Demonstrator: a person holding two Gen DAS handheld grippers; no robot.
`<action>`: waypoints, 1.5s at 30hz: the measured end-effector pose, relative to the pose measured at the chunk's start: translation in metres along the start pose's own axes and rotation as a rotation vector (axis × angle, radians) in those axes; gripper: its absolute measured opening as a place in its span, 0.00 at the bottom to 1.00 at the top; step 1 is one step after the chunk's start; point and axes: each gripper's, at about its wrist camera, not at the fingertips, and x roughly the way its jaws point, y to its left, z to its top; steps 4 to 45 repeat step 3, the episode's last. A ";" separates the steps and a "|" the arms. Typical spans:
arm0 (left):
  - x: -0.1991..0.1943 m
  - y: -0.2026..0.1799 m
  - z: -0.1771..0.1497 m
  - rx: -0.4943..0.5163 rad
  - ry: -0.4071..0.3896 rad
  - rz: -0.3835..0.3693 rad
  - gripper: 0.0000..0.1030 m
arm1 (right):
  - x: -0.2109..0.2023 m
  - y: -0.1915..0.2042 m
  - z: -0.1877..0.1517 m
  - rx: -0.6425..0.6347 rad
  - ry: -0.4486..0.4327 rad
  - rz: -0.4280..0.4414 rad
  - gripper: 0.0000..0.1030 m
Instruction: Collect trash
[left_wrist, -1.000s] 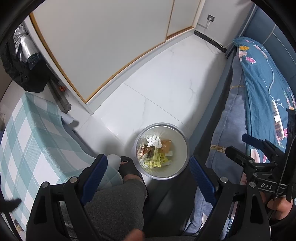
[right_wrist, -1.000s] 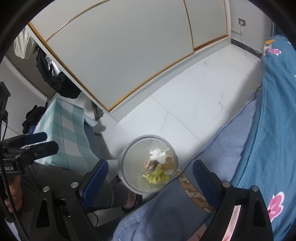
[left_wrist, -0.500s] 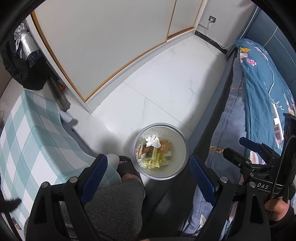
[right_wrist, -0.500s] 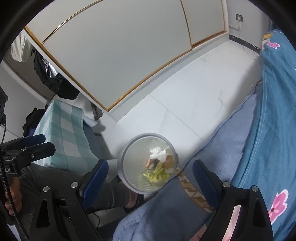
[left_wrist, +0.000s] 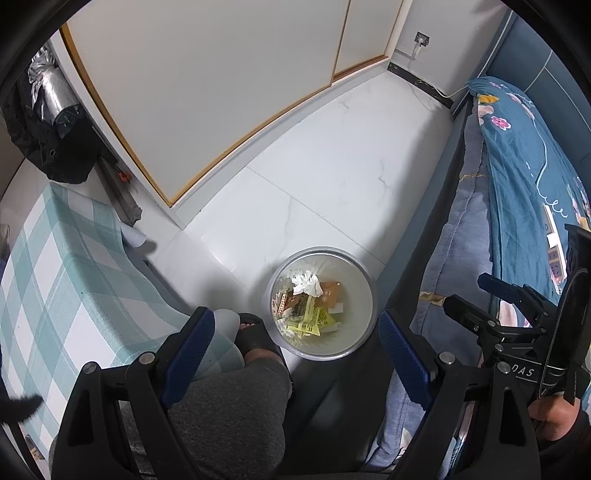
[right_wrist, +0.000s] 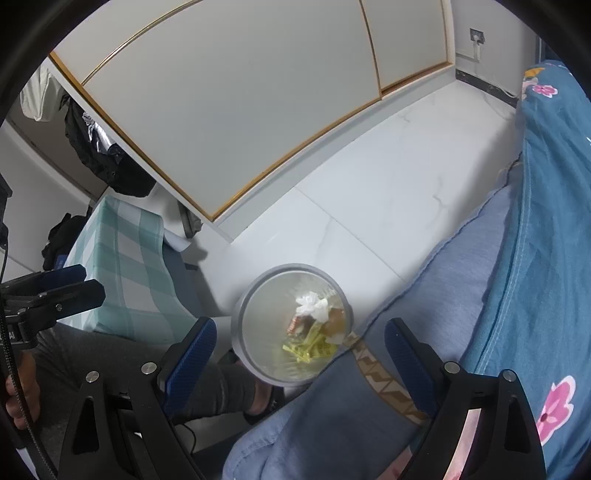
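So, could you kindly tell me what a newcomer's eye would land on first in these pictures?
The round grey waste bin on the white tiled floor draws the eye, with a crumpled white tissue and yellow wrappers inside. Both the left gripper and the right gripper hang open and empty above it. A blue flowered quilt fills the right side.

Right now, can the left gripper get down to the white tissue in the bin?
Probably yes. The left gripper hangs open and empty above the bin, and the white tissue lies on top of the wrappers, uncovered. Only the foot beside the rim sits close.
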 end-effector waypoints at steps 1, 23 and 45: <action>-0.001 -0.001 0.000 0.001 -0.004 0.003 0.86 | -0.001 0.000 0.001 0.000 -0.001 -0.001 0.90; -0.003 0.001 0.001 -0.005 -0.018 0.001 0.86 | -0.003 0.001 0.002 -0.001 -0.005 -0.002 0.90; -0.003 0.001 0.001 -0.005 -0.018 0.001 0.86 | -0.003 0.001 0.002 -0.001 -0.005 -0.002 0.90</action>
